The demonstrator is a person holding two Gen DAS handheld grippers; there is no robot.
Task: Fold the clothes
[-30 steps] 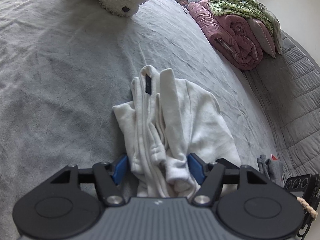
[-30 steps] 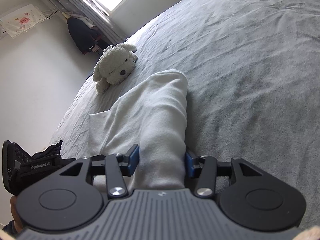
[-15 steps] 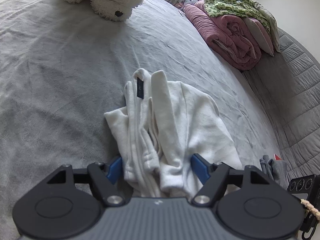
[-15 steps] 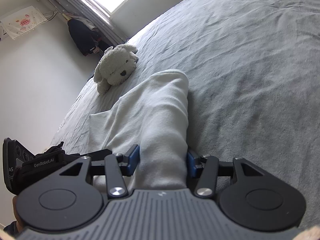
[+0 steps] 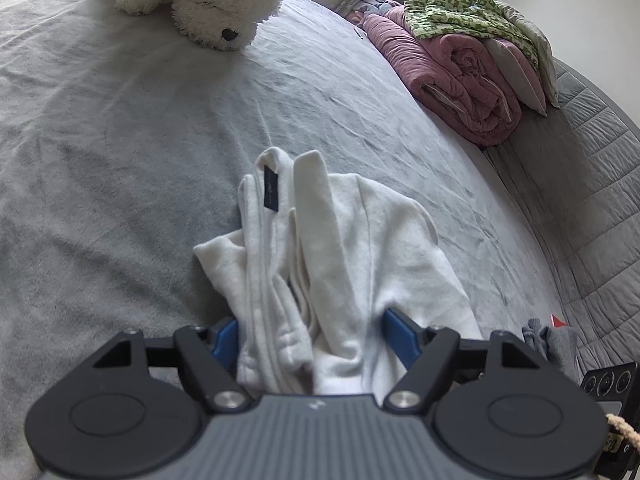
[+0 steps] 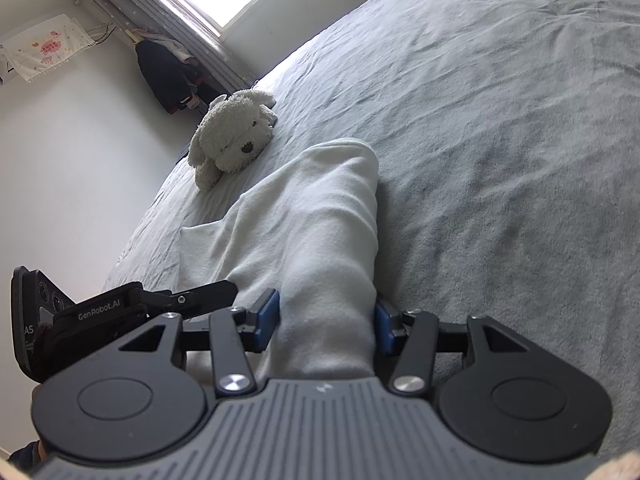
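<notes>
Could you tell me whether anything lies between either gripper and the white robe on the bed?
Nothing visible does. The white robe already sits bunched between the left gripper's fingers, and a folded part of it between the right gripper's. The plush dog lies well beyond.

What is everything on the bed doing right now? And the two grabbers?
white robe: bunched, lying on the bed, not folded.
left gripper: open, fabric between its fingers.
right gripper: closed on the robe.
stuffed dog: lying on the bed.
pink quilt: folded.
green patterned garment: draped on the quilt.

Blk tongs [image 5: 310,330] w/ blue pads [image 5: 398,334]
</notes>
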